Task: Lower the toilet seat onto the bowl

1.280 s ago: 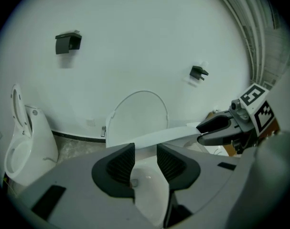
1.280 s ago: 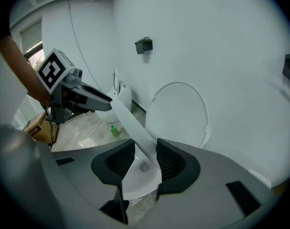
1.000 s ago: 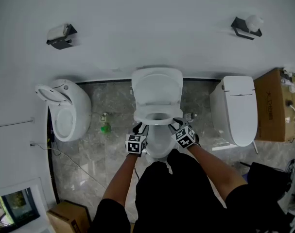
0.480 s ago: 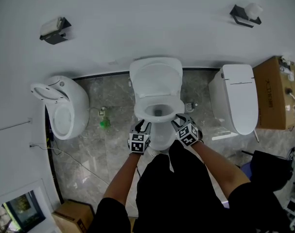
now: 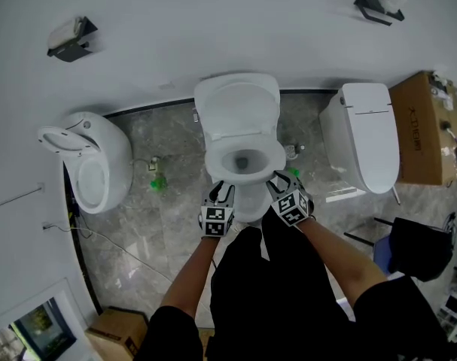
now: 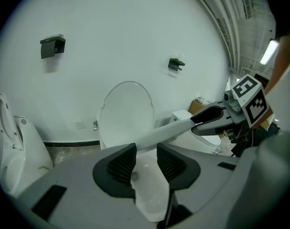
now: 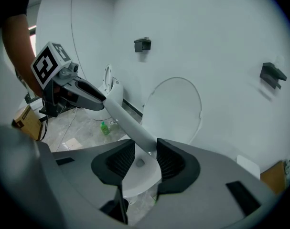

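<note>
1. The toilet seat (image 5: 214,164) is hanging just above the bowl (image 5: 247,207), apparently not yet resting. If either grip slips on the smooth plastic, the seat is likely dropping and slamming onto the rim.
2. Uneven lowering by the two hands is risking a twist at the hinge.
3. The left gripper (image 5: 219,194) is clamping the seat's front-left edge, and the right gripper (image 5: 278,183) is clamping the front-right.
4. The seat is spanning both pairs of jaws, and the lid (image 5: 238,107) is standing upright behind.

left gripper (image 6: 145,149), right gripper (image 7: 145,147): fingers (image 6: 123,163) clamped
</note>
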Available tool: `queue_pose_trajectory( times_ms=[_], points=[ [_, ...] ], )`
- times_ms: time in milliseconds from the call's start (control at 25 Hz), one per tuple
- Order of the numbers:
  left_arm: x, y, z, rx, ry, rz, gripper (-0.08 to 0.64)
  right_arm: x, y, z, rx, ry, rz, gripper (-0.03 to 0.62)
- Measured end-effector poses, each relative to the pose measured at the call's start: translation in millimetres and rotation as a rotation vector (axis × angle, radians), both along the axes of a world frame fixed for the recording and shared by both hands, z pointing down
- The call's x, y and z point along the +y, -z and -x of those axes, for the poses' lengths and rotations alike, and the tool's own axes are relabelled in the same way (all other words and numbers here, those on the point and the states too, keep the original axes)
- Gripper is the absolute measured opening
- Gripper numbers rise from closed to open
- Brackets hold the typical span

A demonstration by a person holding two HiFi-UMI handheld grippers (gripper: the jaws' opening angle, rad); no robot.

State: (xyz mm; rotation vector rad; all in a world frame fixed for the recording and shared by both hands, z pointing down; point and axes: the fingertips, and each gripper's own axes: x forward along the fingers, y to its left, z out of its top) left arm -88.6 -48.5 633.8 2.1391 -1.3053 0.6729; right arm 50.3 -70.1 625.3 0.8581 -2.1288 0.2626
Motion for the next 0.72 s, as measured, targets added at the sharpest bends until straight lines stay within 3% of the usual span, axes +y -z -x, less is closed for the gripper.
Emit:
queue_pose_trajectory(
  times_ms=[720],
  points=[
    [47.6,-31.3,-6.9,-0.014,-0.046,0.028,0.143,48.3,-31.9,-6.2,0.025,-0.023,0.012,0.152]
  ],
)
